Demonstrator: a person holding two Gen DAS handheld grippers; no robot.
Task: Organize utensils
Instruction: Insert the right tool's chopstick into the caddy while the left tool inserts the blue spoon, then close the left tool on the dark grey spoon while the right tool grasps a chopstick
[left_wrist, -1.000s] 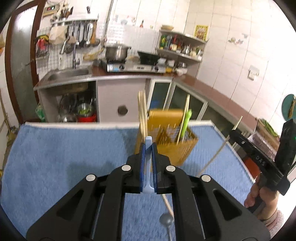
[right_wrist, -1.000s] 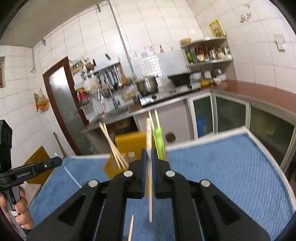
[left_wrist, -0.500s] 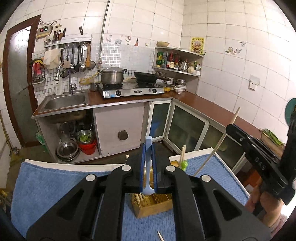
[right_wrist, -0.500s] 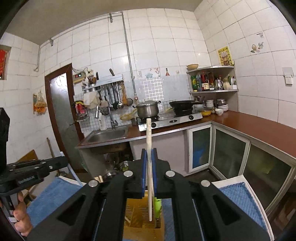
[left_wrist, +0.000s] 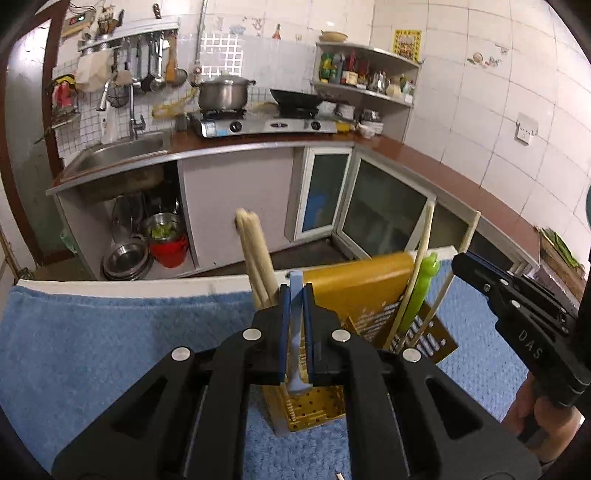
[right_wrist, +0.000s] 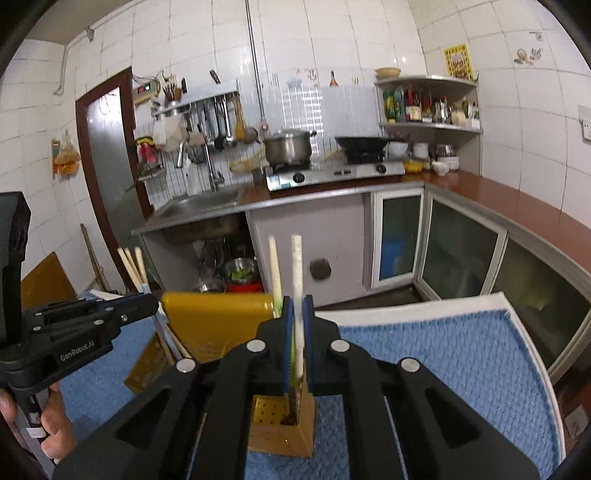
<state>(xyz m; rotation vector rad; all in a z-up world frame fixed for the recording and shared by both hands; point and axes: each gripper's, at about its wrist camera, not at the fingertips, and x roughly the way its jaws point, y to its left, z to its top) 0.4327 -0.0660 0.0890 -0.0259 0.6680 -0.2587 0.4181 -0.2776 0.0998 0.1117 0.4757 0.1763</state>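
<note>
Organizing utensils, mid-task. The left gripper (left_wrist: 295, 325) has its fingers clamped on a pale blue utensil handle (left_wrist: 296, 332), held upright directly above the yellow utensil holder (left_wrist: 354, 291); its lower end hangs over the perforated front compartment and appears not yet seated. The right gripper (right_wrist: 297, 343) has its fingers clamped on a pale chopstick (right_wrist: 297, 280), held upright, with the lower end reaching down into the holder (right_wrist: 218, 317) just below the fingers; whether it touches bottom cannot be told.

Already stowed, ahead of the fingers: a bundle of chopsticks (left_wrist: 256, 266) leaning left, a green utensil (left_wrist: 419, 295) and further chopsticks (left_wrist: 424, 251) leaning right. The holder stands on a blue towel (left_wrist: 110, 332) covering the tabletop.

Judged progress: most pieces are in the holder; the two held items remain to be lowered and released. A small pale tip (left_wrist: 338, 476) at the bottom edge of the left view, below the fingers, may be another loose piece.
</note>
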